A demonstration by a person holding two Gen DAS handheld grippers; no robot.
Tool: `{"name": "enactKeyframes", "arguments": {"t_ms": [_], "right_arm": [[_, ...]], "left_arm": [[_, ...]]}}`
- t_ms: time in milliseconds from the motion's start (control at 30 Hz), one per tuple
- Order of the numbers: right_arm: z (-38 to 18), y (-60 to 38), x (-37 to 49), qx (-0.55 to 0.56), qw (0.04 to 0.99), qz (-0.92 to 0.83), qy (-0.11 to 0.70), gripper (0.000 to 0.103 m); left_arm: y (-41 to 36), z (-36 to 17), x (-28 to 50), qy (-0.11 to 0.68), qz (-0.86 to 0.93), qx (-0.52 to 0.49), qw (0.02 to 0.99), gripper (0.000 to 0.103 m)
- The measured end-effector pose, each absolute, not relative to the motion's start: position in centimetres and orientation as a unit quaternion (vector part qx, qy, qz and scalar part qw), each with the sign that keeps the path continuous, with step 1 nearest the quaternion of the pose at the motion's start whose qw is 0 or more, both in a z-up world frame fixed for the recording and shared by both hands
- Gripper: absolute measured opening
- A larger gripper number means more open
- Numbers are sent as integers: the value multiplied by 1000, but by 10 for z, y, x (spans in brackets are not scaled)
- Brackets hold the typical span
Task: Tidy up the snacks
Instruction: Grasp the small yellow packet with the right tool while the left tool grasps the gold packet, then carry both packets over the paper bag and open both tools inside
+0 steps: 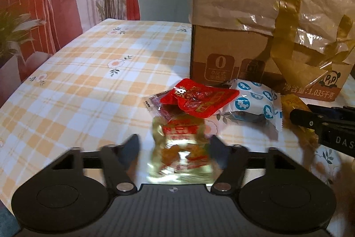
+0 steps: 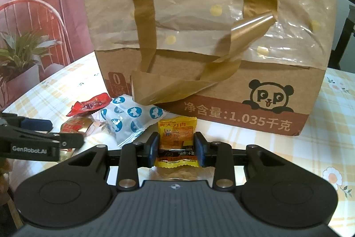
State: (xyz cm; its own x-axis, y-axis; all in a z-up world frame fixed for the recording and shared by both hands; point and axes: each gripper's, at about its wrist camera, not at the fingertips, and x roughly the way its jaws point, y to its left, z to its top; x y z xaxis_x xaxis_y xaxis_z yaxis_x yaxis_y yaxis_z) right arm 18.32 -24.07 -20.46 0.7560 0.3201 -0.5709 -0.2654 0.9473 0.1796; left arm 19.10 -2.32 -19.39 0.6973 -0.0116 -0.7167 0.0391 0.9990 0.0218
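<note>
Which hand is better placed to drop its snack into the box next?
Right, probably. The right gripper is already shut on the yellow packet, directly facing the cardboard box. The left gripper only straddles a gold packet, blurred, with gaps beside its fingers.

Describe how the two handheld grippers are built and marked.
Both are matte black plastic. The right gripper has blue pads on its jaws, silver pivot pins, round side discs and a ribbed body. The left gripper has the same build, with white "GenRobot.AI" lettering on its side. No sleeve visible.
</note>
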Motion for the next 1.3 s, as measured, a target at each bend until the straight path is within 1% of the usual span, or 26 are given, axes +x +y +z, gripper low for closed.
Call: {"name": "enactKeyframes", "arguments": {"t_ms": [200, 400, 633, 1100, 1300], "right_arm": [[-204, -244, 182, 52, 937, 155, 309, 36], [-205, -246, 181, 55, 937, 156, 308, 36], [-204, -247, 180, 56, 937, 154, 309, 36], [-202, -245, 180, 46, 940, 139, 309, 36], [-192, -260, 156, 59, 944, 118, 302, 36]], "left_arm": [[-8, -193, 190, 389, -31, -15, 920, 54], [-7, -186, 187, 372, -38, -23, 927, 54], [-8, -186, 184, 385, -52, -30, 921, 54], [-6, -176, 175, 375, -64, -31, 924, 54], [-15, -173, 168, 372, -93, -24, 923, 54]]}}
